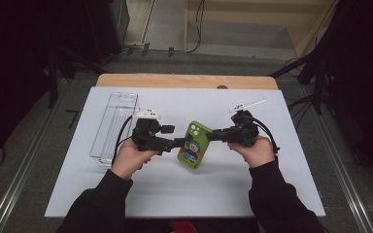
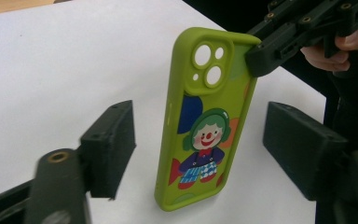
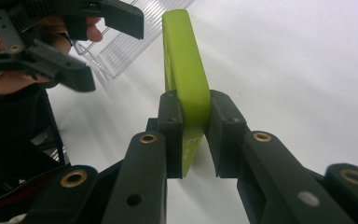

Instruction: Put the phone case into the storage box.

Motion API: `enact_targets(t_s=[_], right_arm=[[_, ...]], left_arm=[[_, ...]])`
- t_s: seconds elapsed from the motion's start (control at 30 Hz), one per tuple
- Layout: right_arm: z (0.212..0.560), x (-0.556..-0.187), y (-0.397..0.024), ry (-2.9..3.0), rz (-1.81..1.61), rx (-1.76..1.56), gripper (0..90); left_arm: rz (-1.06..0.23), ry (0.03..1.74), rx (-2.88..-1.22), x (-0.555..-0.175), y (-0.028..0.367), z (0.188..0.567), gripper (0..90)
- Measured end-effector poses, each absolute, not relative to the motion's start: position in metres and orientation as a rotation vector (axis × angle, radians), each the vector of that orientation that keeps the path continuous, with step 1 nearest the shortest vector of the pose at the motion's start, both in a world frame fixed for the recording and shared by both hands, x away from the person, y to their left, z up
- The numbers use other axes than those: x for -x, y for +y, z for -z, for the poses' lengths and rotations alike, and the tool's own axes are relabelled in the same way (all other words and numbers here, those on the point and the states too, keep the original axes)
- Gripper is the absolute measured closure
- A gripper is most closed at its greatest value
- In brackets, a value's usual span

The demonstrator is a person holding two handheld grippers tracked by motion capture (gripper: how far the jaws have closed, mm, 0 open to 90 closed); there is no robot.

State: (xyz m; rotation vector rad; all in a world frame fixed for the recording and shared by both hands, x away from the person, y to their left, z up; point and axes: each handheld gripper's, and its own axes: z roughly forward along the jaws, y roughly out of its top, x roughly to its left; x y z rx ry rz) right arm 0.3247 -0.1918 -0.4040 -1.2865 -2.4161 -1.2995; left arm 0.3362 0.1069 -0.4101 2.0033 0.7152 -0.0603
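Right gripper (image 3: 190,135) clamps the green phone case (image 2: 203,121) by its edge, upright on the white table (image 1: 252,184). Left gripper (image 2: 200,149) jaws stand apart around the case, not touching it.

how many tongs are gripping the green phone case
1: the right tongs clamp the green phone case by its edge. The left tongs stand open, one jaw on either side of it, not touching.

The high view looks forward and down on the table (image 1: 175,194) from afar; both gripper views sit close, facing each other across the phone case (image 2: 205,116).
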Motion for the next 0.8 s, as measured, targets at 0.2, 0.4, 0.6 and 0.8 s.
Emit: enact_targets(t_s=[0.2,0.4,0.6,0.8], right_arm=[[0.401,-0.324,-0.188,-2.434,1.288,1.281,74.7],[0.400,-0.326,-0.184,-2.445,1.273,1.317,74.7],[0.398,-0.328,-0.180,-2.436,1.276,1.336,74.7],[0.398,-0.331,-0.175,-2.446,1.259,1.346,74.6]], left_arm=[[0.058,0.705,-2.000,-0.335,0.102,0.412,10.8],[0.025,0.731,-1.994,-0.334,0.097,0.418,0.0],[-0.038,0.739,-2.027,-0.331,0.092,0.419,0.0],[-0.072,0.740,-2.050,-0.329,0.089,0.419,0.0]])
